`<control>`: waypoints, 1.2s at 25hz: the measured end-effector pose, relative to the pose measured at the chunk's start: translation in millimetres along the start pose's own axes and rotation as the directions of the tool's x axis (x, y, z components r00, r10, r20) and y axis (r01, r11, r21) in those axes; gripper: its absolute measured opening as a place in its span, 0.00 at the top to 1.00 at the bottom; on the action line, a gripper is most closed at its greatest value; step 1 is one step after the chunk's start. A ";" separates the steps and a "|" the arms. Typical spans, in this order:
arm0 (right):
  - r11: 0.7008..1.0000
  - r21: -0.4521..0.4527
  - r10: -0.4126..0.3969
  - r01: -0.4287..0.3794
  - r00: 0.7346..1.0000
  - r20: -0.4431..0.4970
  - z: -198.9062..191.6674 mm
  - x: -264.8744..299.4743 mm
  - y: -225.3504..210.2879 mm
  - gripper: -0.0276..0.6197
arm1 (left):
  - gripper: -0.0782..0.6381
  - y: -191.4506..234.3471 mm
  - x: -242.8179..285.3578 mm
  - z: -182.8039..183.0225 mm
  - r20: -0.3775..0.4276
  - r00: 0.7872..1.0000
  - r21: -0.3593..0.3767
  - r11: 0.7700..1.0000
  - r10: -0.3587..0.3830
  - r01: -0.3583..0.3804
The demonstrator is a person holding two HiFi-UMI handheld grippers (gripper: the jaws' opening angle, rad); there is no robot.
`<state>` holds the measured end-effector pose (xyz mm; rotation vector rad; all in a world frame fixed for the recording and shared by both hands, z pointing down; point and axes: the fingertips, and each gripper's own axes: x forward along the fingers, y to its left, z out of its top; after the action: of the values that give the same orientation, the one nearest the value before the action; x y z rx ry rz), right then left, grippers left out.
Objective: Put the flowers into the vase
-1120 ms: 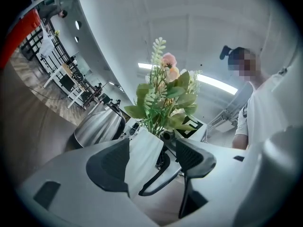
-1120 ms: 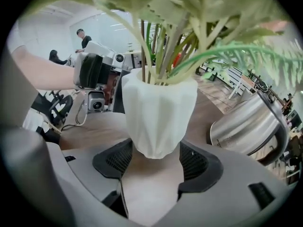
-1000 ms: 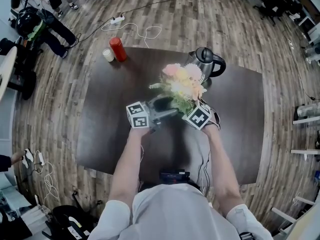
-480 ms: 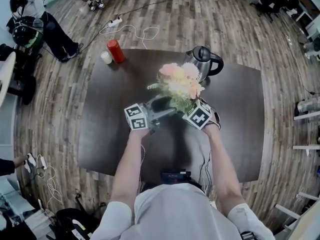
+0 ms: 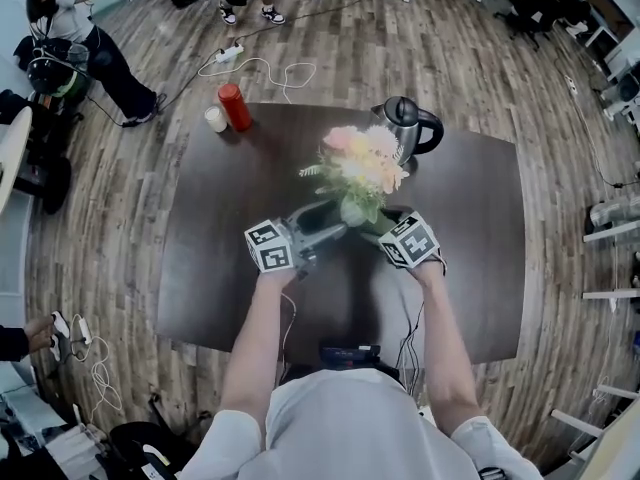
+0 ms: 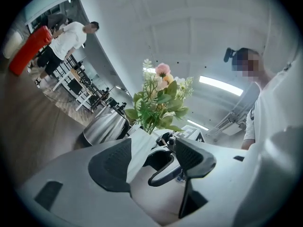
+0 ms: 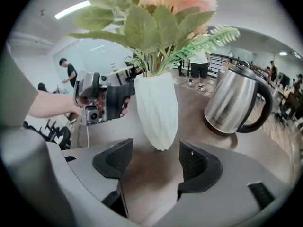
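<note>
The right tool (image 7: 156, 161) is held with its jaws wide apart, and nothing is gripped between them. Just beyond its tips, in line with the gap, a white ribbed vase (image 7: 156, 109) is seen standing upright on the dark counter (image 7: 191, 119). The vase is not touched by either pad. The flowers (image 7: 158, 11) are already set in the vase, with pink and cream blooms, broad green leaves and a fern sprig spread above its rim.

The left tool (image 6: 152, 150) is held at a tilt, and its jaws are likewise wide apart with nothing clamped. The white side of the vase is seen ahead of the gap, nearer one pad, and the flowers rise above it. Seen from the right tool, the left tool is placed just to the left of the vase, close against its side. Whether it touches the vase cannot be told.

Ahead and to the right of the right tool, a steel kettle (image 7: 234, 100) with a black handle is found near the vase but apart from it. Far ahead and to the left of the left tool, a red bottle (image 5: 234, 104) and a small pale cup (image 5: 215, 118) are placed just beside each other at the counter's far corner.
</note>
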<state>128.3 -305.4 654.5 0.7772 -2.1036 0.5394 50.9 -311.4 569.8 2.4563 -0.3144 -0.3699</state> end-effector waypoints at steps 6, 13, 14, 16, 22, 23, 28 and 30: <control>0.938 0.327 0.021 -0.118 0.958 0.286 7.1 -35.8 22.0 0.49 | 0.49 -22.7 -18.9 -5.9 -0.008 1.000 -0.073 0.997 0.015 -0.016; 0.773 0.465 0.071 -0.432 0.787 0.613 35.8 -85.5 74.8 0.51 | 0.49 -59.7 -39.1 -4.9 0.043 0.999 -0.188 0.982 0.011 -0.003; 0.763 0.466 0.066 -0.448 0.771 0.634 36.6 -92.2 80.8 0.53 | 0.49 -66.5 -39.2 -5.0 0.051 0.999 -0.208 0.978 0.005 0.006; 0.752 0.457 0.061 -0.475 0.740 0.670 36.8 -104.9 92.9 0.63 | 0.50 -80.2 -38.4 -5.4 0.072 0.997 -0.260 0.965 -0.007 0.026; 0.757 0.424 0.070 -0.498 0.706 0.705 34.8 -133.8 126.4 0.89 | 0.75 -110.7 -40.5 -5.3 0.150 0.989 -0.388 0.919 -0.012 0.070; 0.757 0.416 0.076 -0.504 0.701 0.709 37.1 -137.8 132.0 0.90 | 0.84 -115.4 -42.1 -2.9 0.165 0.986 -0.402 0.912 -0.011 0.078; 0.738 0.367 0.113 -0.566 0.640 0.760 52.2 -159.5 151.4 0.90 | 0.86 -151.3 -39.9 1.7 0.132 0.991 -0.380 0.922 -0.026 0.075; 0.728 0.349 0.126 -0.590 0.616 0.778 54.8 -164.7 157.1 0.90 | 0.87 -161.2 -40.8 3.9 0.134 0.991 -0.383 0.921 -0.018 0.069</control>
<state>69.8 -169.6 472.9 0.9816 -2.9258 1.3586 33.1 -176.0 474.9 2.0566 -0.2156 -0.5547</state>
